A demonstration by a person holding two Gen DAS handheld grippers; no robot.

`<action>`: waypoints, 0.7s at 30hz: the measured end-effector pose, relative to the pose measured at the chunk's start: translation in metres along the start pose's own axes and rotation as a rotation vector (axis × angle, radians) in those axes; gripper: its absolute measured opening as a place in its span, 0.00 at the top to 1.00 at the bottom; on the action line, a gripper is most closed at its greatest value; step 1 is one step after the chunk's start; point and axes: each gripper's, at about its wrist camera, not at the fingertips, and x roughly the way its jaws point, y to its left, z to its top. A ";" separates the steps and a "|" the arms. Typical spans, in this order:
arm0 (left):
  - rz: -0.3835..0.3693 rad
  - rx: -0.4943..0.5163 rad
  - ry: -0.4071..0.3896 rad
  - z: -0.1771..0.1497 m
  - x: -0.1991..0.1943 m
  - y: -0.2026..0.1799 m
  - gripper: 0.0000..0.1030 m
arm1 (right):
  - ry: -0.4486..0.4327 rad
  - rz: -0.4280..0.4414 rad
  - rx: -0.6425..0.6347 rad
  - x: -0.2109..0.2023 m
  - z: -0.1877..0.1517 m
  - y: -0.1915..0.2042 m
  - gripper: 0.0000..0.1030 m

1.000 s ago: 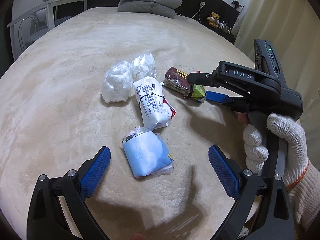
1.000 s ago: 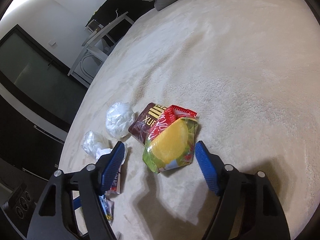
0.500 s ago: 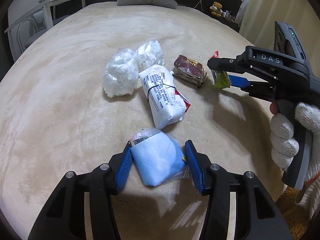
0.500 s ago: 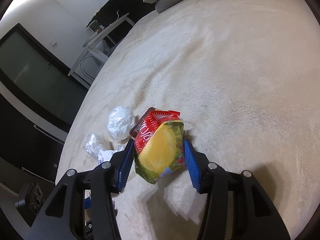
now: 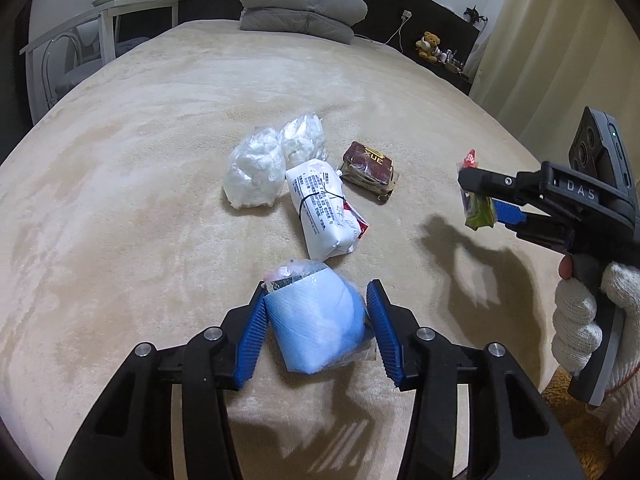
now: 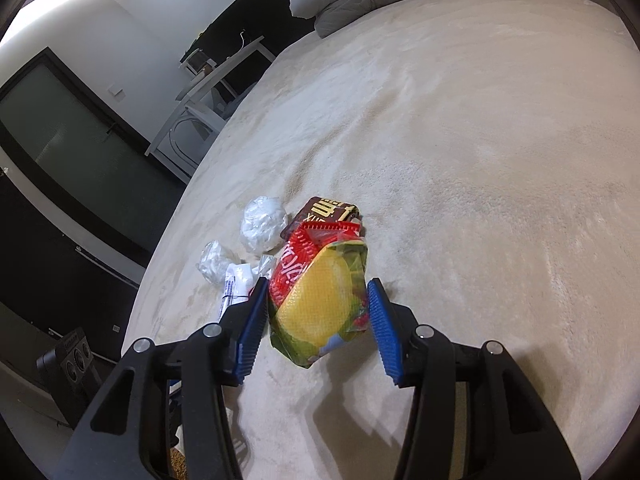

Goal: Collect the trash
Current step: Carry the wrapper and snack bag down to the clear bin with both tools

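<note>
Blue packet (image 5: 316, 320) clamped in left gripper (image 5: 316, 330); right gripper (image 6: 316, 312) pinches yellow snack bag (image 6: 320, 304), lifted. Approx. 4 items left by brown box (image 5: 368, 170); no bin seen.

Home bedroom — wide beige bed (image 5: 160, 168), stacked grey pillows (image 5: 300, 10), teddy bear (image 5: 430, 42) on dark headboard shelf

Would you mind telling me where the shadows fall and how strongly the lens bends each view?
Left wrist view: the right gripper with its snack bag throws a dark shadow on the bed; edges curve strongly, corners black. Right wrist view: jaw shadows fall toward the camera; the bed bulges; detail stays sharp.
</note>
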 end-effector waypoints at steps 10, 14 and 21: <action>-0.035 -0.038 -0.071 -0.009 -0.030 0.000 0.54 | -0.037 -0.033 -0.051 -0.037 -0.028 0.009 0.52; -0.052 -0.048 -0.096 -0.015 -0.042 -0.004 0.54 | -0.050 -0.032 -0.071 -0.050 -0.045 0.016 0.52; -0.086 -0.054 -0.148 -0.029 -0.065 -0.011 0.54 | -0.062 -0.033 -0.085 -0.071 -0.080 0.022 0.52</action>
